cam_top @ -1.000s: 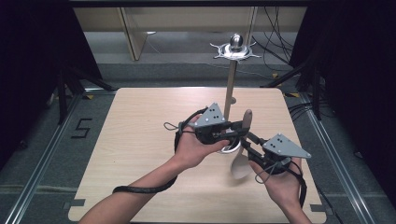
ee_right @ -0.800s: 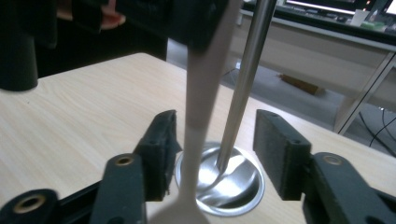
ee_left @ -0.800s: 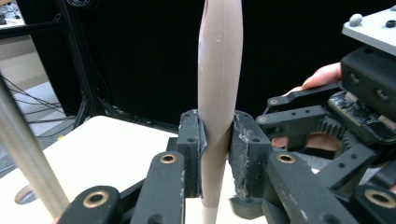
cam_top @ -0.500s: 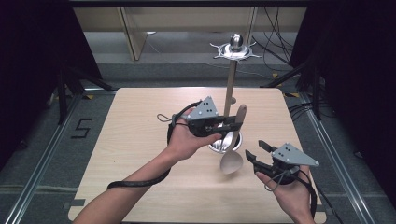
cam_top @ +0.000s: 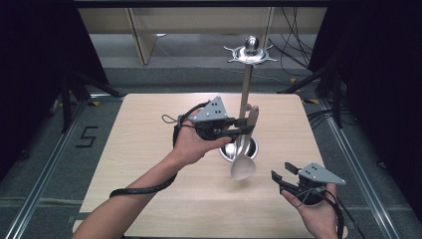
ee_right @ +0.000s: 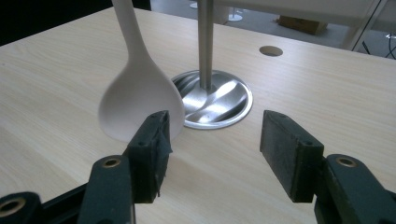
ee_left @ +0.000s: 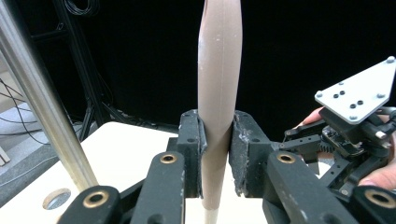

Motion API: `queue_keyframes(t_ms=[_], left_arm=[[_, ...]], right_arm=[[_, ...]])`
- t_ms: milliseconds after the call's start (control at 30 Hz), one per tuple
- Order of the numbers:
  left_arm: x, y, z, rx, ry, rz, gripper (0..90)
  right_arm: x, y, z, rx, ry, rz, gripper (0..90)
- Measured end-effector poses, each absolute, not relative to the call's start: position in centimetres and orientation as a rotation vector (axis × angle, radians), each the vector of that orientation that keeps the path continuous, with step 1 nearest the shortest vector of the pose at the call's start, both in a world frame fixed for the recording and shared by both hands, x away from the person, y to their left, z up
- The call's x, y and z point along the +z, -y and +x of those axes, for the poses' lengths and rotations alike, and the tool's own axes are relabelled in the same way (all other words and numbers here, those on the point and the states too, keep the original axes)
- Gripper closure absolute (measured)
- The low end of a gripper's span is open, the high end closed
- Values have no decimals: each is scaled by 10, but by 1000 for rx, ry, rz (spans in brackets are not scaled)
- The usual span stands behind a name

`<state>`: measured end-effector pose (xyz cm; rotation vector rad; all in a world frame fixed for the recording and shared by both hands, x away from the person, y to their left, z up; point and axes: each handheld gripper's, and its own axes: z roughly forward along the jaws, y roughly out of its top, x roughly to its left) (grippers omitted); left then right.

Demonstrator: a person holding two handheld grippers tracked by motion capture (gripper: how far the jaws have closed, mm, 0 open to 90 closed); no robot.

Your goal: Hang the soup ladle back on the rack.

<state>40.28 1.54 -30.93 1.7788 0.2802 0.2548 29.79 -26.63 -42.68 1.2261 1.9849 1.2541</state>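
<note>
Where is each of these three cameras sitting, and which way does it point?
High view: above the person's side, looking forward and down on the table; forearms, left gripper and right gripper show.
Left gripper view: rides the left gripper, looking along its jaws clamped on the spoon; the right gripper is beyond.
Right gripper view: rides the right gripper, low over the table, facing the stand through open jaws.
All three share the spoon.
</note>
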Motion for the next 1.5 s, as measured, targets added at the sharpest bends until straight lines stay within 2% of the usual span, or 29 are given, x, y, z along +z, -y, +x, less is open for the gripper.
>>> queue_keyframes(t_ms=[1500], left_arm=[[-270,-16,435,192,-286,1790,742]], right_arm=[[-434,276,303,1230,-1988,1224,431]])
